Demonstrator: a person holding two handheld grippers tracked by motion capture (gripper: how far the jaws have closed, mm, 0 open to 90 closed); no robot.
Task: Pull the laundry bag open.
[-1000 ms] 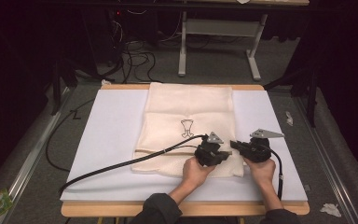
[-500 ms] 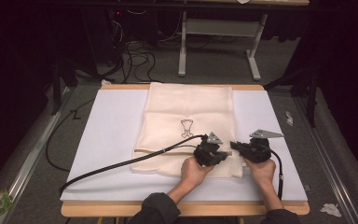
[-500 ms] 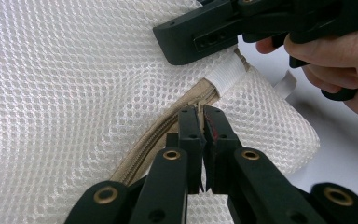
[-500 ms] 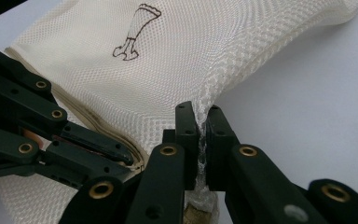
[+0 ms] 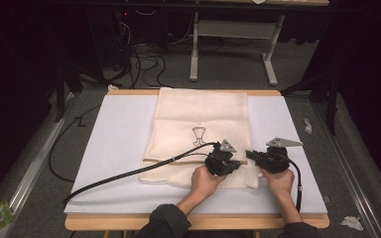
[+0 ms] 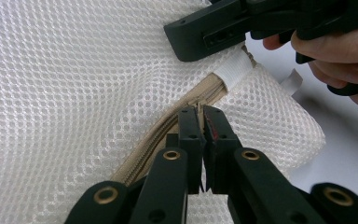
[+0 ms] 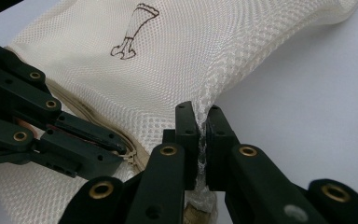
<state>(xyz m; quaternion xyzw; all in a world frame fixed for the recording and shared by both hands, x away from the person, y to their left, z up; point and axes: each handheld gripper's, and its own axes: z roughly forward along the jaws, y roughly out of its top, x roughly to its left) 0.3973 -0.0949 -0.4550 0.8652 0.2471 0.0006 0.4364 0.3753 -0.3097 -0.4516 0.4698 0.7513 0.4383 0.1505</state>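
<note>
Both grippers are clamped: my left gripper (image 6: 203, 122) on the tan zipper (image 6: 168, 128), my right gripper (image 7: 201, 122) on the cream mesh laundry bag (image 7: 177, 60) just beside the zipper's end.

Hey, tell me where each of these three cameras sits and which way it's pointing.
High view: above the person's side, looking forward and down on the table; forearms, hands show.
Left gripper view: rides the left hand-held gripper, faces the mesh bag zipper; the other hand shows.
Right gripper view: rides the right hand-held gripper, pinching mesh.
Shared: both gripper views show the bag and the opposite gripper.
</note>
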